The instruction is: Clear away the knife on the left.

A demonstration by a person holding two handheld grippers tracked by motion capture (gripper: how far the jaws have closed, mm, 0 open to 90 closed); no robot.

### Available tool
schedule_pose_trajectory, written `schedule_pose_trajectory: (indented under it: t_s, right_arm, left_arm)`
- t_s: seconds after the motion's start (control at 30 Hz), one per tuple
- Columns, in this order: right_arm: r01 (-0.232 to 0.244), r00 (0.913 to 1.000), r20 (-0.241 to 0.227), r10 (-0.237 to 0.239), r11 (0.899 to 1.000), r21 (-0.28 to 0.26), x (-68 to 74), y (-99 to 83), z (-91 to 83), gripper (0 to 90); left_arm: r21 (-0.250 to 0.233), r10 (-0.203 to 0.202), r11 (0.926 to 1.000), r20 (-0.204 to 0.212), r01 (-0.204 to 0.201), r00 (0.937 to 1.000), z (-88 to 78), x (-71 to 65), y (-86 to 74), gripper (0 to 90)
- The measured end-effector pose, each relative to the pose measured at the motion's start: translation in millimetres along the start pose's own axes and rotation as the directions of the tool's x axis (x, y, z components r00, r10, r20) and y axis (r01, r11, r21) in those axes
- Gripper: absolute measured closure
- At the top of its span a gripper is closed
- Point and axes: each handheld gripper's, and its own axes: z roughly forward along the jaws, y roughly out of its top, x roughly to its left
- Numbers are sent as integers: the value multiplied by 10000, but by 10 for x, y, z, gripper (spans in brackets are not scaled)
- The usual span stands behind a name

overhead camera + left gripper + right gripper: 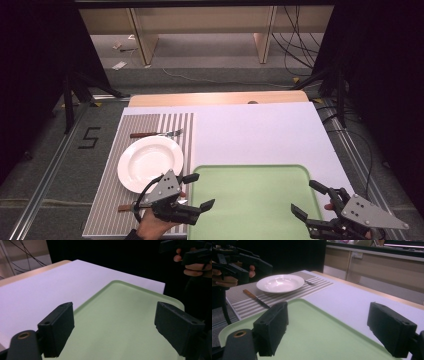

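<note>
Empty green tray point(250, 200) at the counter's near edge, a wide-open claw at each end.
Left claw point(196, 191) hangs beside the plate point(150, 163) and knife point(255, 298); a careless swing could knock them. Right claw point(308, 200) holds nothing.

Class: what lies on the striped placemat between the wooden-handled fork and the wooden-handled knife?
The round white plate, between fork and knife, seen in the high view.

A lab-like recording space: metal floor rails point(45, 170), loose cables point(295, 40), dark tripod legs point(75, 90) around the table point(260, 125).
</note>
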Motion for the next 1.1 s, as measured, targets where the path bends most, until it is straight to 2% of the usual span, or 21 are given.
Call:
schedule_pose_trajectory:
  t_s: [0.03, 0.2, 0.3, 0.37, 0.4, 0.47, 0.5, 0.53, 0.6, 0.63, 0.7, 0.77, 0.83, 0.87, 0.93, 1.0, 1.1]
  right_arm:
    - [-13, 10000, 5, 13, 10000, 26, -1, -4, 4, 182]
    - [-48, 10000, 26, 48, 10000, 47, -4, -8, 10, 182]
    - [-54, 10000, 42, 53, 10000, 65, -12, -10, 9, 182]
    - [-62, 10000, 41, 62, 10000, 59, -13, -12, 11, 182]
    - [-62, 10000, 41, 62, 10000, 59, -13, -12, 11, 182]
    - [-83, 9999, 58, 83, 9999, 88, -13, -13, 14, 182]
    - [-93, 9999, 55, 92, 9999, 83, -13, -12, 14, 182]
    - [-88, 9999, 60, 87, 9999, 91, -14, -14, 14, 182]
    - [-101, 9999, 81, 100, 9999, 125, -16, -15, 12, 182]
    - [-119, 9999, 82, 118, 9999, 97, -18, -14, 14, 182]
    - [-97, 9999, 62, 97, 9998, 150, -17, -14, 14, 182]
    - [-72, 9999, 91, 71, 9999, 130, -13, -17, 15, 181]
    - [-100, 9999, 93, 99, 9998, 144, -17, -13, 13, 182]
    - [-111, 9999, 116, 109, 9999, 118, -18, -15, 15, 182]
    - [-88, 9999, 137, 86, 9999, 113, -22, -18, 13, 182]
    - [-115, 9999, 111, 114, 9999, 83, -25, -15, 14, 182]
    - [-104, 9999, 124, 102, 9999, 114, -22, -17, 12, 182]
  left_arm:
    - [46, 195, 9998, -128, -195, 9997, 5, 12, 18, 159]
    - [129, 272, 9996, -172, -270, 9995, -22, 51, 72, 158]
    - [672, 267, 9974, -196, -253, 9995, -80, 123, 106, 158]
    - [1247, 300, 9918, -255, -266, 9992, -94, 164, 92, 158]
    - [1247, 300, 9918, -255, -266, 9992, -94, 164, 92, 158]
    - [1811, 170, 9834, -395, -96, 9991, -131, 211, 63, 161]
    - [1941, 222, 9809, -446, -131, 9988, -147, 218, 57, 163]
    - [2205, 292, 9752, -446, -187, 9986, -167, 226, 44, 165]
    - [2851, 462, 9580, -432, -320, 9980, -203, 241, 27, 165]
    - [3036, 534, 9521, -485, -362, 9974, -215, 244, 18, 165]
    - [3535, 610, 9346, -490, -399, 9969, -245, 259, -7, 165]
    - [4070, 835, 9118, -560, -536, 9949, -277, 283, -48, 167]
    - [4412, 883, 8959, -620, -520, 9942, -307, 301, -90, 173]
    - [4699, 875, 8815, -664, -462, 9939, -333, 314, -119, 175]
    - [4966, 1025, 8668, -866, -463, 9910, -371, 321, -159, 174]
    - [5286, 1096, 8477, -910, -452, 9898, -418, 333, -206, 178]
    - [5837, 1206, 8113, -1110, -335, 9865, -475, 365, -299, 177]
